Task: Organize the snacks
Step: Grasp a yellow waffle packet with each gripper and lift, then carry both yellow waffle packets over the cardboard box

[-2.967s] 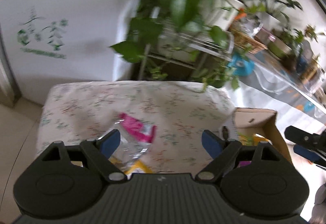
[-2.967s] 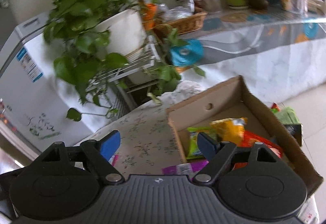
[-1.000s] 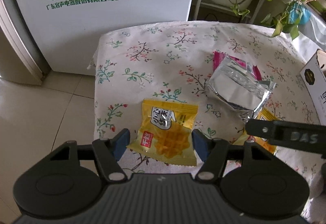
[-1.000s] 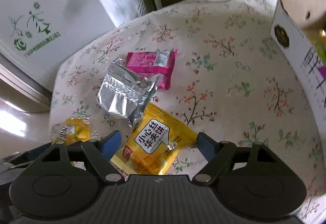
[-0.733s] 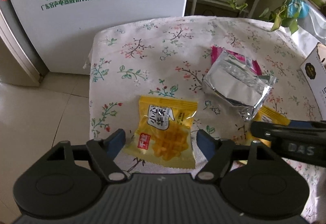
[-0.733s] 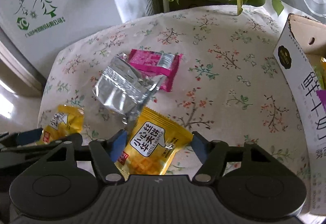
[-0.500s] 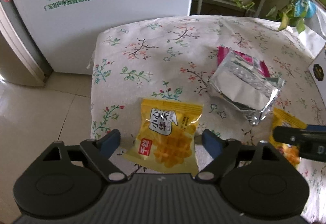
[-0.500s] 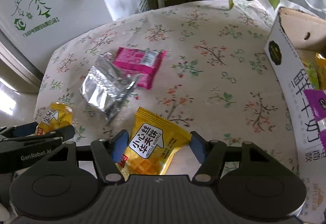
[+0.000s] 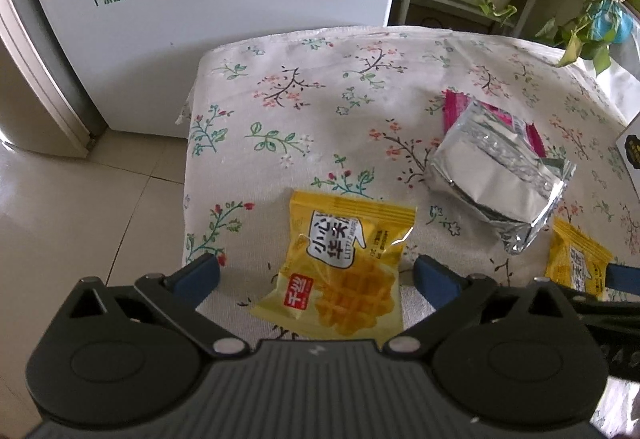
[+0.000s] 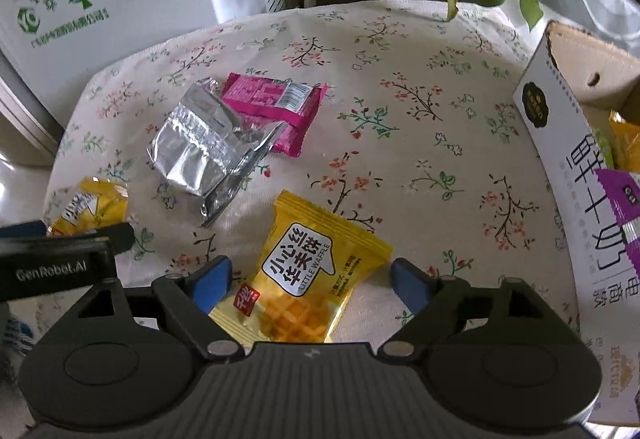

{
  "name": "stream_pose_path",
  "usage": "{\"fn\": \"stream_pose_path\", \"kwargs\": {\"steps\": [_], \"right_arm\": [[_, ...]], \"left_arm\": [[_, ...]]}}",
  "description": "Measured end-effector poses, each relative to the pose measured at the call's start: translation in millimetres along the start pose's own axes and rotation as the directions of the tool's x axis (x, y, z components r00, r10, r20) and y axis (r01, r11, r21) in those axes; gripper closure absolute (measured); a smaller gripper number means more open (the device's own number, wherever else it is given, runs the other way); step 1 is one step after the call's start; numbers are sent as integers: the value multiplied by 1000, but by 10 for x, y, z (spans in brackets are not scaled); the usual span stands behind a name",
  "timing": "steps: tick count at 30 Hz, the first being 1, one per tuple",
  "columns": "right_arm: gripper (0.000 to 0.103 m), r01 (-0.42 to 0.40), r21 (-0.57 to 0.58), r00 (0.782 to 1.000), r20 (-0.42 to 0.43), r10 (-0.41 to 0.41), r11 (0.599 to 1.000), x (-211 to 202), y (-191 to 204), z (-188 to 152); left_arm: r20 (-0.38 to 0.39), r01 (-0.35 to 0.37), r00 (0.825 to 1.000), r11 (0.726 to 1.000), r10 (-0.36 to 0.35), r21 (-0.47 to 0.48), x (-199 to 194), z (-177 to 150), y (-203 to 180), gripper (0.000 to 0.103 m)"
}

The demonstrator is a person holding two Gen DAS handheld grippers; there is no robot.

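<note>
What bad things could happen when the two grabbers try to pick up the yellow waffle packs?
1. The right gripper stands open around a yellow waffle pack whose upper corner lies near the silver pouch; closing might nudge the pouch.
2. The left gripper, jaws just opened wide, straddles the other waffle pack; slick, flat wrappers could slip out.
3. The grippers sit close together and might bump.

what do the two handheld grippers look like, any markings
Both the left gripper and the right gripper share one build: matte black ribbed body, two round black discs, angled black linkages with silver pins, blue pads on the fingers. The left one's side reads GenRobot.AI in the right wrist view.
</note>
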State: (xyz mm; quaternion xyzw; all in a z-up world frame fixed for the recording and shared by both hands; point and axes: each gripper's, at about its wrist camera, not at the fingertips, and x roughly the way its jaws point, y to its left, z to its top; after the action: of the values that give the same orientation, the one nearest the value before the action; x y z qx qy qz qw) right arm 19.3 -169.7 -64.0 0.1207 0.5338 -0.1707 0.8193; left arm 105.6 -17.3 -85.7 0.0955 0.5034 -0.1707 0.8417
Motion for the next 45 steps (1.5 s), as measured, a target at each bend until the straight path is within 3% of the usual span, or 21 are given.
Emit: {"fn": "stream_pose_path", "kwargs": {"steps": [5, 9, 11, 13, 16, 22, 38, 45], "right_arm": [[9, 21, -13, 1000, 22, -21, 1000, 9, 4, -20], [30, 25, -12, 999, 42, -24, 1000, -37, -29, -17], [43, 21, -16, 998, 53, -20, 1000, -64, -53, -3], [47, -4, -10, 999, 53, 4, 1000, -93, -98, 9], [49, -37, 10, 998, 47, 37, 999, -101, -146, 25], [50, -121, 65, 992, 54, 117, 991, -212, -237, 45], [49, -130, -20, 973, 191, 132, 991, -689, -408, 129], [49, -161, 14, 956, 253, 152, 987, -928, -652, 202]], "left_arm": [[1, -5, 1000, 1000, 5, 3, -2, 2, -9, 0], [-6, -3, 1000, 1000, 3, 2, -11, 22, -19, 4], [9, 6, 1000, 1000, -7, 13, -43, 28, -45, 16], [23, 19, 1000, 999, -19, 34, -90, 38, -95, 39], [33, 17, 999, 998, -19, 56, -131, 31, -168, 48], [51, 43, 998, 998, -45, 39, -267, 33, -237, 49], [143, 57, 988, 998, -53, -17, -668, 89, -424, 49], [199, 104, 975, 994, -95, -36, -842, 175, -630, 49]]}}
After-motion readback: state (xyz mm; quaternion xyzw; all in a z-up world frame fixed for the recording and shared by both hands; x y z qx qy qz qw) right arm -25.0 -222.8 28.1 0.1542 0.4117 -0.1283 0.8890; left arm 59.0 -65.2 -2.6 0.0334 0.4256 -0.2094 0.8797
